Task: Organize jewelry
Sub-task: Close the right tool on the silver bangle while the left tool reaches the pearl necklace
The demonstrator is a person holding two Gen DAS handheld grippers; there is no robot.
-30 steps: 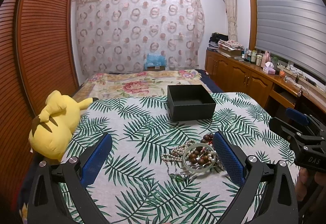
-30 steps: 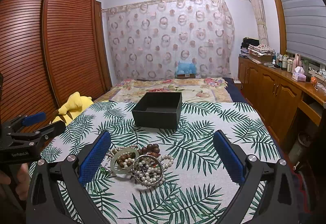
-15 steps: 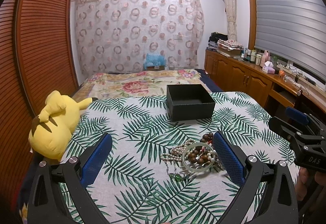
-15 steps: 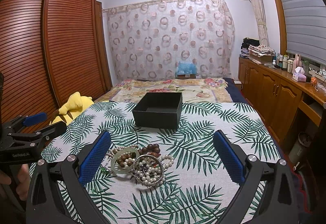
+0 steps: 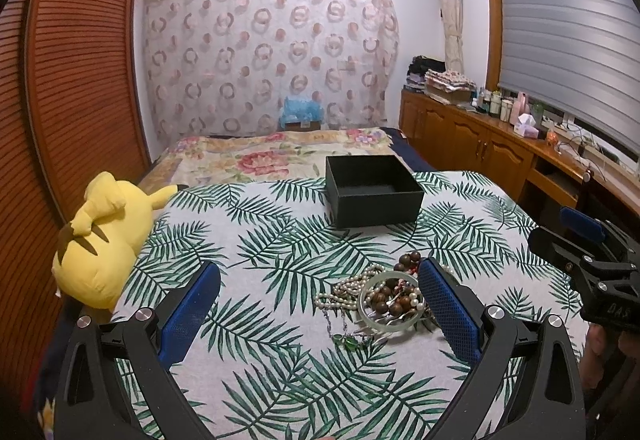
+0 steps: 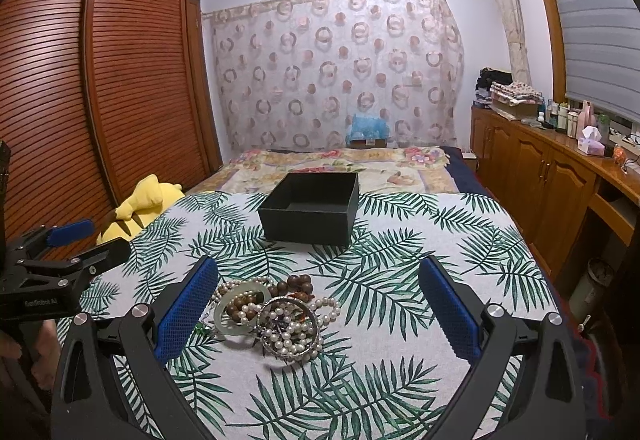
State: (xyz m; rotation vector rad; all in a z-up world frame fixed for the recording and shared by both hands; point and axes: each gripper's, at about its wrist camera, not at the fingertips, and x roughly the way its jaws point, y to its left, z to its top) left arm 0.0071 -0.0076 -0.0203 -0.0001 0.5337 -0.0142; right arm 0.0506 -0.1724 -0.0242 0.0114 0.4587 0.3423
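Note:
A pile of jewelry (image 5: 384, 298) lies on the palm-leaf cloth: a pale green bangle (image 5: 387, 324), white pearl strands, brown wooden beads and a green-stone chain. In the right wrist view the pile (image 6: 272, 314) also shows a metal bangle (image 6: 289, 328). An open black box (image 5: 372, 190) stands beyond it, empty (image 6: 312, 208). My left gripper (image 5: 318, 288) is open, the pile by its right finger. My right gripper (image 6: 318, 288) is open, the pile by its left finger. Both hover just short of the pile.
A yellow plush toy (image 5: 100, 236) lies at the cloth's left edge. A wooden wardrobe (image 6: 80, 80) runs along the left. Wooden cabinets (image 6: 552, 176) with bottles and boxes line the right wall. A floral bedspread (image 5: 280, 156) lies behind the box.
Almost nothing: both views have shifted only slightly toward the pile. Both grippers stay open and nothing has been touched.

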